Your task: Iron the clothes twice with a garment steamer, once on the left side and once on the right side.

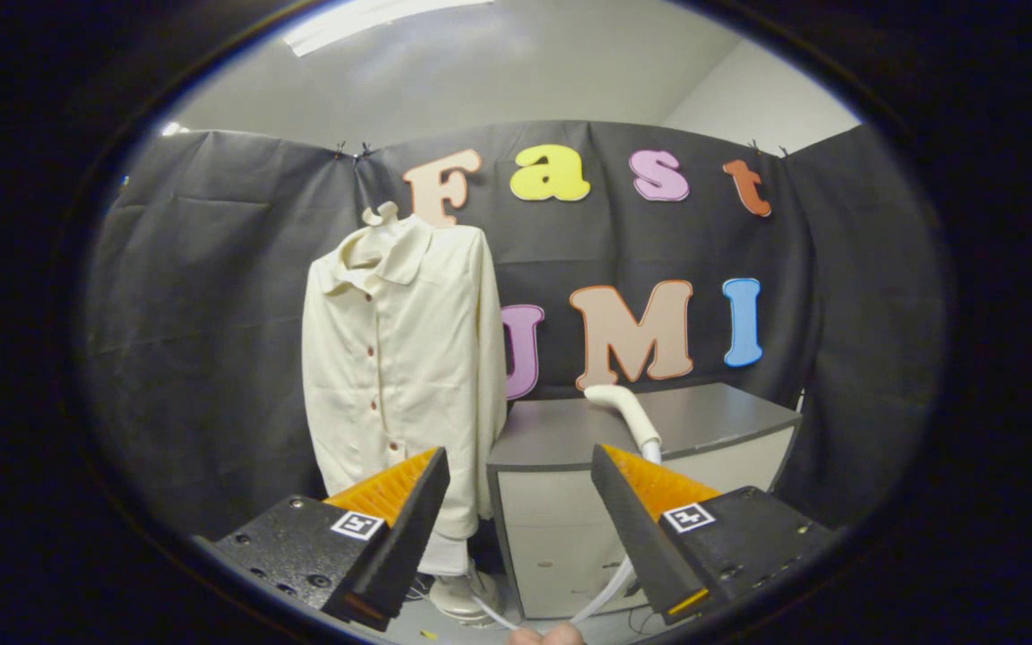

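Steamer head (623,408), pale, curved wand: lies on the top of the grey cabinet (731,421), toward its front edge, beyond the right finger. Its hose (610,591) drops over the cabinet front and trails to the floor between the fingers.

Shirt (404,358), cream, buttoned down the front, collar folded: hangs upright on a stand just left of the cabinet, its right sleeve close against the cabinet's side. Base of the stand (462,596) sits on the floor below the hem.

Gripper (520,502): jaws spread wide, nothing between them, both fingers well short of the steamer head and the shirt. A fingertip (547,636) of the person shows at the bottom, beneath the fingers.

Stage, as judged: steamer not yet picked up; neither side of the shirt ironed.

Risks, as judged:
- Wand is smooth and rounded; a pinch off its centre could let it roll or slip toward the cabinet edge.
- Hose hanging ahead of the fingers may snag a finger or drag on the lifted head.
- Shirt hangs loose; a hard press could swing it or tip the stand.
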Tool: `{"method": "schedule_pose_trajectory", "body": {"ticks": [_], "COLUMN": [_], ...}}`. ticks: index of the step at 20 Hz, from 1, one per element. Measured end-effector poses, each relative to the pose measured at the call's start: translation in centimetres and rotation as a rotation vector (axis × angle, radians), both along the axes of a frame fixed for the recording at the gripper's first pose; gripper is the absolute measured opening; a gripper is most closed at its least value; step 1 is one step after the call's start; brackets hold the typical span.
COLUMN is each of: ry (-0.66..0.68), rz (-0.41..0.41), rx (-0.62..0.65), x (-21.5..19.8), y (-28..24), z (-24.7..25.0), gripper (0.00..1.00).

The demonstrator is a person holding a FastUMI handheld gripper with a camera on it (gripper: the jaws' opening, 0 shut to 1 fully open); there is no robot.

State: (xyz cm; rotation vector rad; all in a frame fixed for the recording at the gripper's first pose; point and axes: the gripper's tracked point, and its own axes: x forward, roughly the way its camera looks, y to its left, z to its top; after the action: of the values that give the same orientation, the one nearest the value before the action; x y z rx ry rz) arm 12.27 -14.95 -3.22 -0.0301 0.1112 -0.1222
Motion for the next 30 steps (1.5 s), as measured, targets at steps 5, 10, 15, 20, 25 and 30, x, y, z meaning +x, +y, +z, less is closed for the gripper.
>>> {"method": "schedule_pose_trajectory", "body": {"ticks": [5,10,15,20,25,30], "ry": [0.038,0.042,0.096,0.190,0.359,0.321], "rz": [-0.019,-0.016,-0.047,-0.051,-0.072,-0.113], "rx": [0.045,0.001,-0.030,-0.043,-0.033,-0.070], "x": [7.1,13.8,19.5,23.7,25.2,25.7], "y": [-7.7,-13.7,-18.3,-19.9,-20.4,-21.0], "z": [-1.7,-2.7,-5.3,-8.0,-11.7,-11.5], "gripper": [0.98,0.98,0.98,0.91,0.68,0.45]}}
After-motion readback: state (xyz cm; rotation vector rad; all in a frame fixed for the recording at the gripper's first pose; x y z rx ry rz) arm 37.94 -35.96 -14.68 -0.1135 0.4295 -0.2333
